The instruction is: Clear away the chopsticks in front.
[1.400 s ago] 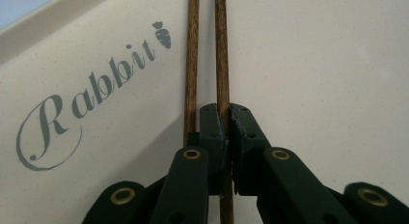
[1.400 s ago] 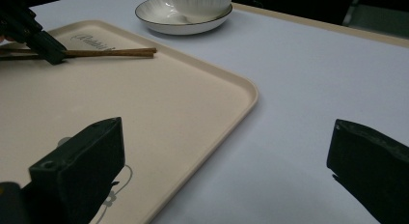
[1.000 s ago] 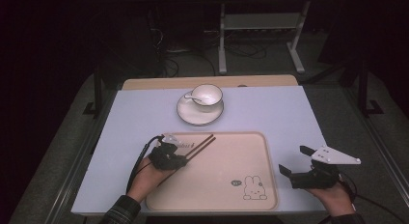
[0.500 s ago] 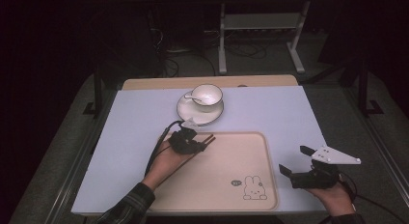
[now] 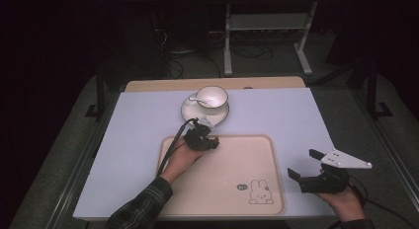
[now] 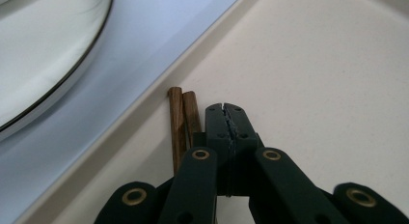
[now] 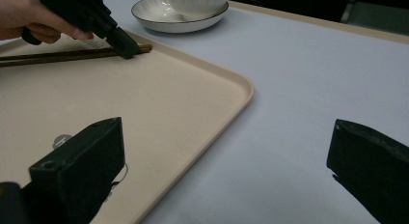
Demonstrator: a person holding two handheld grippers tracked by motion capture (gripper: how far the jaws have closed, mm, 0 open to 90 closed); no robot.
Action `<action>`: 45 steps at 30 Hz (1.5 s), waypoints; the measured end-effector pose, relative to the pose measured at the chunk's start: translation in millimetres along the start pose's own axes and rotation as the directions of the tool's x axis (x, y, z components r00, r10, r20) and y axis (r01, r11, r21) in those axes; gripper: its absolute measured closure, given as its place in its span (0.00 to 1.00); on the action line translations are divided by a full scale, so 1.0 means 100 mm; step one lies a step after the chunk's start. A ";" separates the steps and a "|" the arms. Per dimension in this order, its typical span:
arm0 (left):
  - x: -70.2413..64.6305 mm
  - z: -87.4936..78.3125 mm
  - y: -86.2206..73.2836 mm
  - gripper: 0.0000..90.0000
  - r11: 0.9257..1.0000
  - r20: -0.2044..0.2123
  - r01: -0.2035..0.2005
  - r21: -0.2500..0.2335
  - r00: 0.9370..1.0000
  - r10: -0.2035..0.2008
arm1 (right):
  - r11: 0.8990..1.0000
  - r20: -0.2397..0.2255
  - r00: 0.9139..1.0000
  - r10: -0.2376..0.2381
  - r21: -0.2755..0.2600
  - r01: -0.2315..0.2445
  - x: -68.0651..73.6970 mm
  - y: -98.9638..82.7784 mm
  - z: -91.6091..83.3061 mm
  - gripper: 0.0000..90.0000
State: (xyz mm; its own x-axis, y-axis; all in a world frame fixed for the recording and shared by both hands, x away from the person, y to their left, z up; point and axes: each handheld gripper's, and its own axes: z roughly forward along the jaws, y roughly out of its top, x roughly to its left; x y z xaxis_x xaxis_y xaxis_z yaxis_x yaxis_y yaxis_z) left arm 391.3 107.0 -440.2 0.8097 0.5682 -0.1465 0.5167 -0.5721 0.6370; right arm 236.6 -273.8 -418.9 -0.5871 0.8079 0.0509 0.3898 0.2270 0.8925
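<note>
I am looking down on a table [image 5: 123, 155] covered with a pale lavender sheet. A beige tray [image 5: 267, 155] with a small rabbit drawing [image 5: 258, 192] near its front right corner is lying along the table's near edge.

My left gripper [image 5: 201, 139] is reaching over the tray's far left corner. In the left gripper view its jaws are pressed together with nothing between them, and the tip of the left gripper is sitting just beside the ends of a pair of brown wooden chopsticks [image 6: 183, 122]. The chopsticks are lying inside the tray along its far edge, close against the rim.

Just beyond that rim, near the table's far edge, a white saucer [image 5: 190, 110] with a dark rim line is carrying a white cup [image 5: 212, 96] and a white spoon [image 5: 196, 99].

My right gripper [image 5: 316, 175] is hovering low over the table's near right corner, just off the tray's right edge. Its jaws are spread wide apart and holding nothing.
</note>
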 end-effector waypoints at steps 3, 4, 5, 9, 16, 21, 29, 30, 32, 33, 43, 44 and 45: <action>0.04 -0.04 -0.04 0.99 1.000 -0.006 0.010 0.002 1.000 -0.010 | 1.000 0.000 1.000 0.001 -0.002 -0.001 0.00 0.00 0.00 0.00; 0.08 -0.09 -0.08 0.99 1.000 -0.014 0.022 0.005 1.000 -0.022 | 1.000 0.000 1.000 -0.002 -0.001 0.002 0.01 0.00 0.00 0.00; 0.08 -0.09 -0.08 0.99 1.000 -0.014 0.022 0.005 1.000 -0.022 | 1.000 0.000 1.000 -0.002 -0.001 0.002 0.01 0.00 0.00 0.00; 0.16 -0.23 -0.20 0.99 0.999 -0.026 0.046 0.015 0.999 -0.046 | 1.000 0.000 1.000 -0.003 0.001 0.003 0.01 0.01 0.01 0.00; 0.27 -0.39 -0.37 0.99 0.996 -0.029 0.085 0.013 0.996 -0.085 | 1.000 0.002 1.000 -0.001 0.000 0.001 0.01 0.00 0.00 0.00; 0.33 -0.49 -0.48 0.99 0.994 -0.038 0.110 0.008 0.993 -0.110 | 1.000 0.001 1.000 -0.007 0.000 0.007 0.01 0.01 0.00 0.00; 0.42 -0.63 -0.61 0.99 0.991 -0.062 0.133 0.009 0.989 -0.133 | 1.000 0.002 1.000 -0.007 0.000 0.007 0.01 0.01 0.01 0.00; 0.44 -0.66 -0.64 0.99 0.991 -0.067 0.137 0.007 0.988 -0.136 | 1.000 0.002 1.000 -0.006 0.001 0.006 0.02 0.01 0.01 0.00; 0.45 -0.69 -0.66 0.99 0.990 -0.072 0.142 0.006 0.987 -0.141 | 1.000 0.003 1.000 -0.006 0.001 0.006 0.02 0.01 0.01 0.00; 0.45 -0.69 -0.66 0.99 0.990 -0.072 0.142 0.006 0.987 -0.141 | 1.000 0.003 1.000 -0.006 0.000 0.006 0.02 0.01 0.01 0.00; 0.48 -0.74 -0.71 0.99 0.989 -0.085 0.147 0.009 0.986 -0.146 | 1.000 0.004 1.000 -0.006 0.000 0.006 0.01 0.01 0.00 0.00; 0.45 -0.74 -0.71 0.99 0.990 -0.083 0.142 0.014 0.987 -0.140 | 1.000 0.004 1.000 -0.005 -0.001 0.005 0.01 0.01 0.00 0.00; 0.43 -0.74 -0.72 0.99 0.991 -0.081 0.133 0.017 0.988 -0.132 | 1.000 0.004 1.000 -0.004 -0.001 0.004 0.02 0.01 0.00 0.00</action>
State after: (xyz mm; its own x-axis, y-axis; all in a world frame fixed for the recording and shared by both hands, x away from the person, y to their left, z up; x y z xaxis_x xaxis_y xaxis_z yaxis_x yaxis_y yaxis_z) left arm 368.2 215.8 -436.0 0.7095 0.6845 -0.1675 0.6248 -0.5012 0.5987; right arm 236.0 -272.4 -417.9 -0.5860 0.8091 0.0451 0.3861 0.2298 0.8934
